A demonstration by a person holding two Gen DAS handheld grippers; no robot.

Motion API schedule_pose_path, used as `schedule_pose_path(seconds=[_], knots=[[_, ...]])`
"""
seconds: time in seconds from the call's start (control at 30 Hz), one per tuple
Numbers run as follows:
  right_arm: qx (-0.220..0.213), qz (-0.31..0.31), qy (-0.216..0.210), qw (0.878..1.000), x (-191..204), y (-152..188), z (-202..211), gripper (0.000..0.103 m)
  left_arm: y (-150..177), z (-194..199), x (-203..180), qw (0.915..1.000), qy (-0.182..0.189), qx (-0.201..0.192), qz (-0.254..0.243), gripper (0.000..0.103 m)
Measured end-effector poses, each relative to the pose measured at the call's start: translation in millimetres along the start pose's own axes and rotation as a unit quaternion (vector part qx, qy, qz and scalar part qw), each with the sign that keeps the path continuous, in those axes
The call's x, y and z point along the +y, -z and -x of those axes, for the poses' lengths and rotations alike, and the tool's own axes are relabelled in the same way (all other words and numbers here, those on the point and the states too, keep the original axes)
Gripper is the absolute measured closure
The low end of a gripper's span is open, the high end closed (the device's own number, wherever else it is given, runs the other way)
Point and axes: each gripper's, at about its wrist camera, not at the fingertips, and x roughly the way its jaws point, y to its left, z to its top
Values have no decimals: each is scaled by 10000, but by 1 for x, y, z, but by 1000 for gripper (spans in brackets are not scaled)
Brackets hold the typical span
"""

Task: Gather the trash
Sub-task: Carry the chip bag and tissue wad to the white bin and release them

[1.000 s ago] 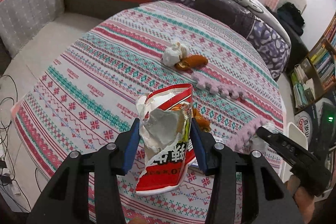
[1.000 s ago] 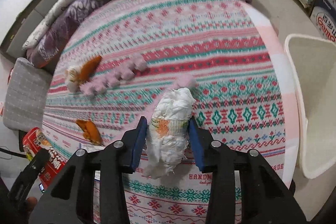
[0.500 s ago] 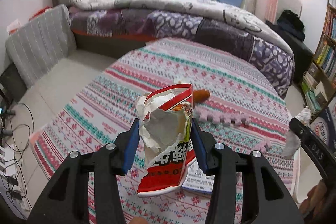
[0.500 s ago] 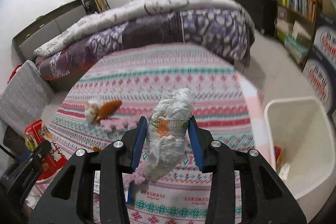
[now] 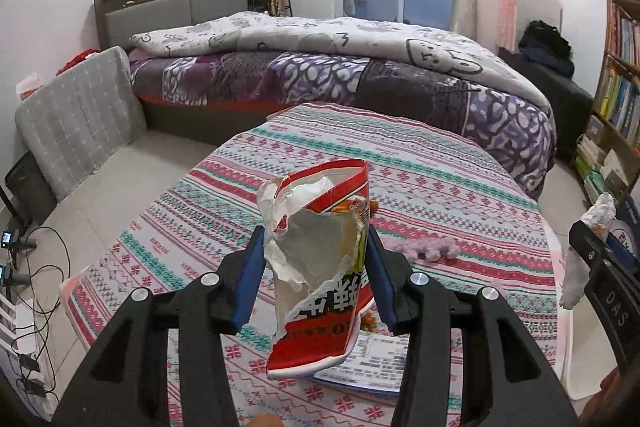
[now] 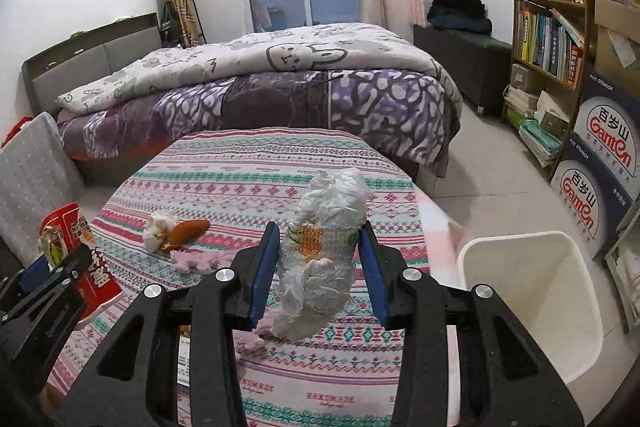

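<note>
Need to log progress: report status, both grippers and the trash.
Left gripper shut on torn red snack bag. Right gripper shut on crumpled white wrapper, both lifted off the table. White bin open at right, path clear. Peel scraps still on tablecloth.

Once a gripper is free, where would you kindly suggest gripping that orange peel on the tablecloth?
Grip the orange peel across its narrow middle, coming from above: it lies flat and elongated on the tablecloth, with a white crumpled tissue touching its left end, so stay toward the right.
</note>
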Motion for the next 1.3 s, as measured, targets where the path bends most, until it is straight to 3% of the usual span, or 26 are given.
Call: schedule_pose_path(seconds=[0.57,1.1,1.2,1.3], knots=[[-77,-252,465,9986,-51,-1,12,65,-2,9,-61,9981,518,-88,-310,55],[-58,-1104,1298,9854,-141,-5,22,64,9,14,-115,9926,975,-46,-725,55],[-8,-1376,1482,9793,-161,-3,24,61,13,16,-127,9903,1116,-36,-825,55],[22,-1627,1653,9727,-179,-1,28,47,16,17,-137,9878,1264,0,-907,55]])
